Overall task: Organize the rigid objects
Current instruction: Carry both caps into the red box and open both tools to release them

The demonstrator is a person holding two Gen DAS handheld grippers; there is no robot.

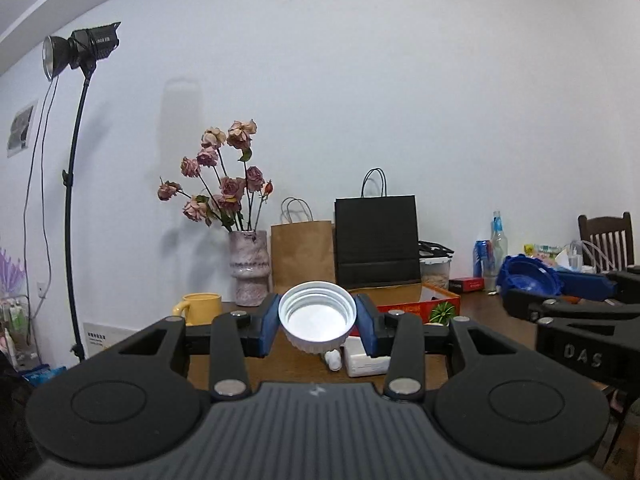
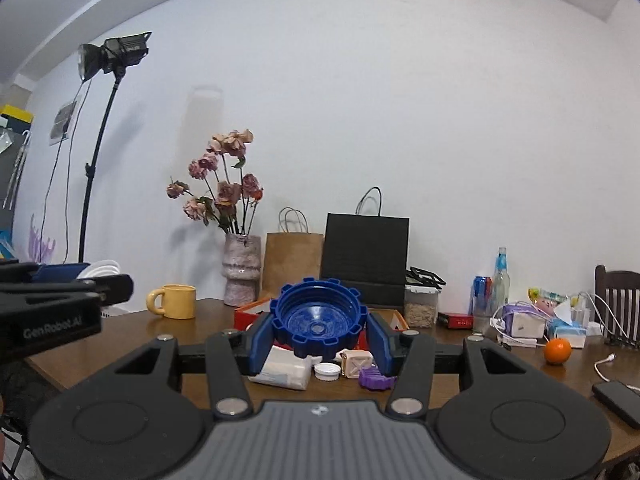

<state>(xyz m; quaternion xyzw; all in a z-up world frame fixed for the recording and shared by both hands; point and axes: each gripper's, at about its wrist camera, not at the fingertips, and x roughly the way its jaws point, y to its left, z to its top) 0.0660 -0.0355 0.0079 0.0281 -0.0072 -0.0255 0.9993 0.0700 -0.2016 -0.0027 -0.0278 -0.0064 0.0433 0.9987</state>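
Note:
My left gripper [image 1: 317,320] is shut on a white screw cap [image 1: 317,314], open side toward the camera, held above the wooden table [image 1: 288,368]. My right gripper [image 2: 319,330] is shut on a blue notched lid [image 2: 318,314], also held up above the table [image 2: 120,336]. The blue lid also shows at the right of the left wrist view [image 1: 528,280]. Below the right gripper lie a small white cap [image 2: 327,371], a beige cube [image 2: 356,363], a purple piece [image 2: 374,379] and a white packet [image 2: 285,370]. A red box [image 2: 250,314] sits behind them.
A yellow mug [image 2: 174,301], a flower vase [image 2: 241,270], a brown bag [image 2: 292,262] and a black bag [image 2: 365,262] stand at the back. An orange [image 2: 557,351], a phone [image 2: 618,398], bottles [image 2: 500,280] and cables lie to the right. A light stand [image 2: 94,152] stands left.

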